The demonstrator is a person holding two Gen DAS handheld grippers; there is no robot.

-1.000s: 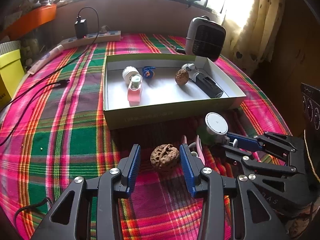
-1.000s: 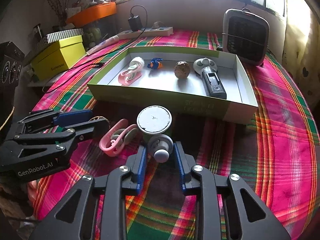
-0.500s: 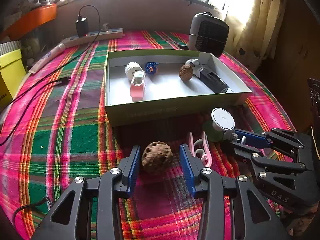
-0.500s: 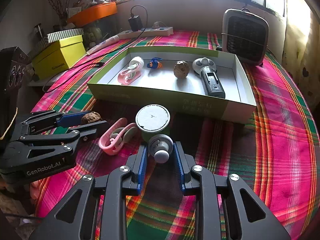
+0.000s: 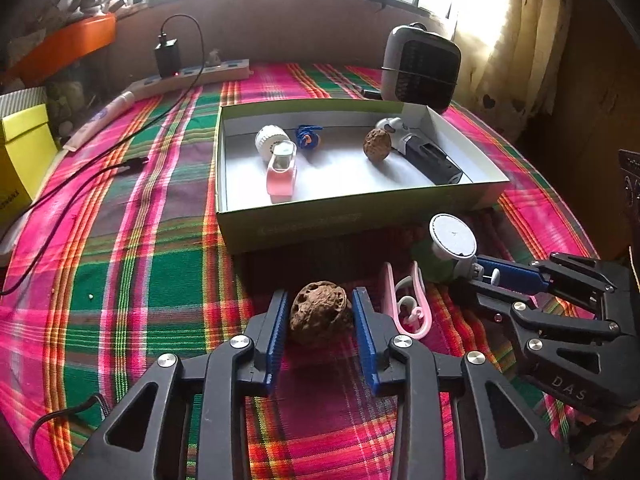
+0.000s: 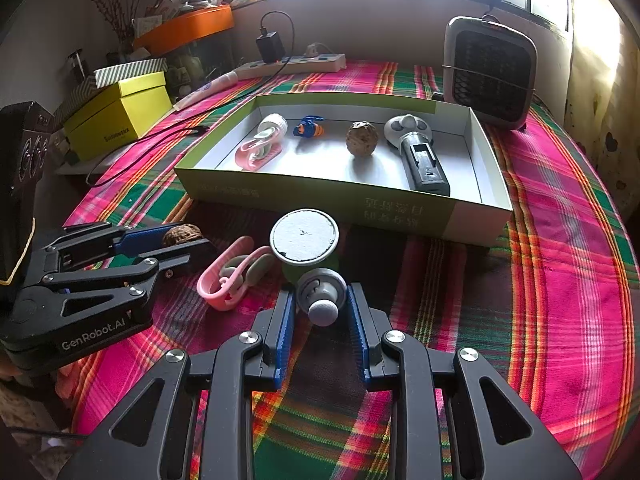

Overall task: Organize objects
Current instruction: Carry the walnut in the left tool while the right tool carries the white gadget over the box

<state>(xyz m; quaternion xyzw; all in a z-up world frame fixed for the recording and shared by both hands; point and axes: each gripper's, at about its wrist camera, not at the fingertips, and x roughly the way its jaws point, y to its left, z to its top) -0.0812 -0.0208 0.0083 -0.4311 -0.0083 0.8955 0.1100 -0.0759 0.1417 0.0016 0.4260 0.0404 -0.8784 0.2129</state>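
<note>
My left gripper (image 5: 319, 316) is shut on a brown walnut (image 5: 318, 313) just above the plaid cloth in front of the green box (image 5: 320, 224); it also shows in the right wrist view (image 6: 176, 240). My right gripper (image 6: 321, 307) is shut on the grey knob (image 6: 321, 294) of a green holder with a round white disc (image 6: 304, 235). A pink clip (image 6: 232, 276) lies on the cloth between the two grippers. Inside the box lie a pink clip with a white roll (image 5: 280, 160), a blue toy (image 5: 308, 138), a second walnut (image 5: 377, 145) and a black handheld fan (image 5: 424, 156).
A grey heater (image 6: 490, 72) stands behind the box at the right. A power strip (image 5: 192, 76) with a charger and cables lies at the back left. A yellow box (image 6: 120, 114) sits at the left table edge.
My left gripper closed its fingers onto the walnut and shifted slightly left. My right gripper closed tighter on the grey knob.
</note>
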